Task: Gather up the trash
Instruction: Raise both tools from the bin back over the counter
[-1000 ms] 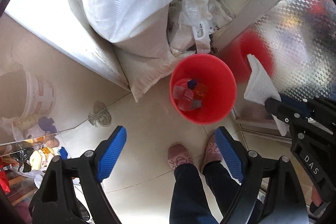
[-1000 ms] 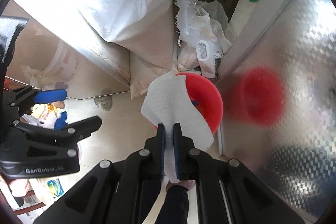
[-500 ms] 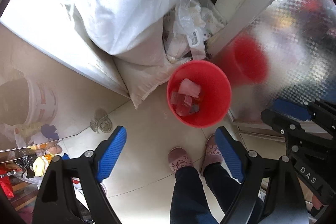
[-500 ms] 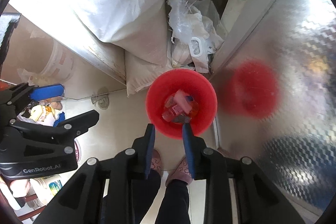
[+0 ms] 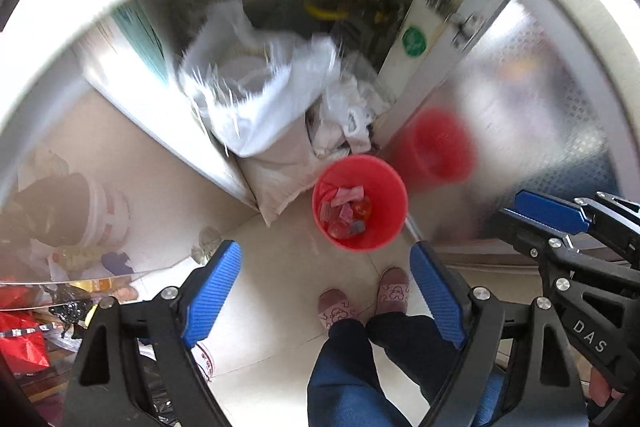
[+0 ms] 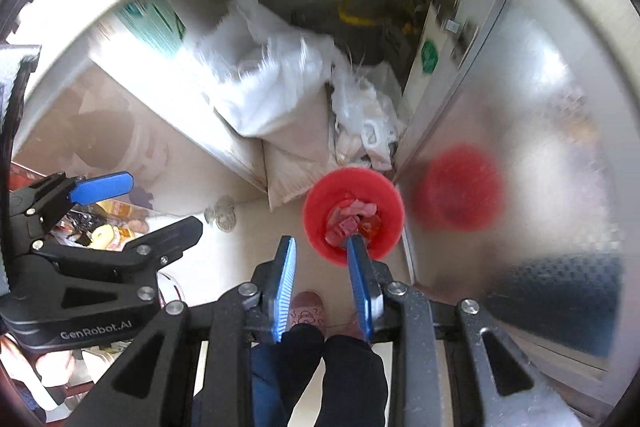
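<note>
A red bucket (image 5: pixel 394 183) stands on the tiled floor below both grippers; it also shows in the right wrist view (image 6: pixel 316 195). Inside it lies trash (image 5: pixel 346 205), pinkish crumpled pieces and small bottles, seen too in the right wrist view (image 6: pixel 352 215). My left gripper (image 5: pixel 326 283) is open and empty, high above the floor, left of the bucket. My right gripper (image 6: pixel 320 247) is open and empty, above the bucket's near rim. The right gripper also shows in the left wrist view (image 5: pixel 548 215).
White woven sacks (image 5: pixel 260 107) and plastic bags (image 5: pixel 348 115) pile in the corner behind the bucket. A shiny metal door (image 5: pixel 540 131) stands to the right. A white pail (image 5: pixel 104 215) and clutter (image 5: pixel 24 327) lie at left. The person's feet (image 5: pixel 364 299) stand below.
The right gripper opened and dropped the white paper towel into the bucket. Both grippers have since risen, so the bucket looks smaller and farther away.
</note>
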### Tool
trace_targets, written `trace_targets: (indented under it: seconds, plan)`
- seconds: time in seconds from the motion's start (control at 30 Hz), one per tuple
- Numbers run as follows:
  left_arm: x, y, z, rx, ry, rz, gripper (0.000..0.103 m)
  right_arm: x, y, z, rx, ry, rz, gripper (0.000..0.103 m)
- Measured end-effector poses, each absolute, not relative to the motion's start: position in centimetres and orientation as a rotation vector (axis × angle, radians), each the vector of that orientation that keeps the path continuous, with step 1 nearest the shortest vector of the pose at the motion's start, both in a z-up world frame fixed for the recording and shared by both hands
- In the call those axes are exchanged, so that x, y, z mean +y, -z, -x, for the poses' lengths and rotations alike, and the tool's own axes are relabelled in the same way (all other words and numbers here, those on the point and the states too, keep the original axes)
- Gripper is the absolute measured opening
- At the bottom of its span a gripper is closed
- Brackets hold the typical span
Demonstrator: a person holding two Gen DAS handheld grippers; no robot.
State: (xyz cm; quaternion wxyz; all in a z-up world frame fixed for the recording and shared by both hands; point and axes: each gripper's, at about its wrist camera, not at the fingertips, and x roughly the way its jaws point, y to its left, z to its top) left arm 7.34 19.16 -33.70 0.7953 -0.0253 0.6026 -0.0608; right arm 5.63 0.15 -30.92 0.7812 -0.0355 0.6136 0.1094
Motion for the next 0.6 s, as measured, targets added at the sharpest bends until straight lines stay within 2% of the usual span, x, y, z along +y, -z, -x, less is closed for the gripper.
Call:
trace_targets:
  seconds: [0.17, 0.43, 0.6]
  plan:
    - [18.8, 28.3, -7.5, 1.23, 0.158, 0.052, 0.085, 0.0, 25.4, -5.5, 1.257, -0.226, 0.081, 0.029]
    - [17.4, 21.6, -8.6, 1.128, 0.179, 0.0, 0.085, -1.3, 19.1, -5.2, 1.136, -0.193, 0.125, 0.045]
    - [16.3, 18.8, -9.5, 1.085, 0.211, -0.028, 0.085, -2.4, 15.8, -4.7, 1.071, -0.124, 0.129, 0.066]
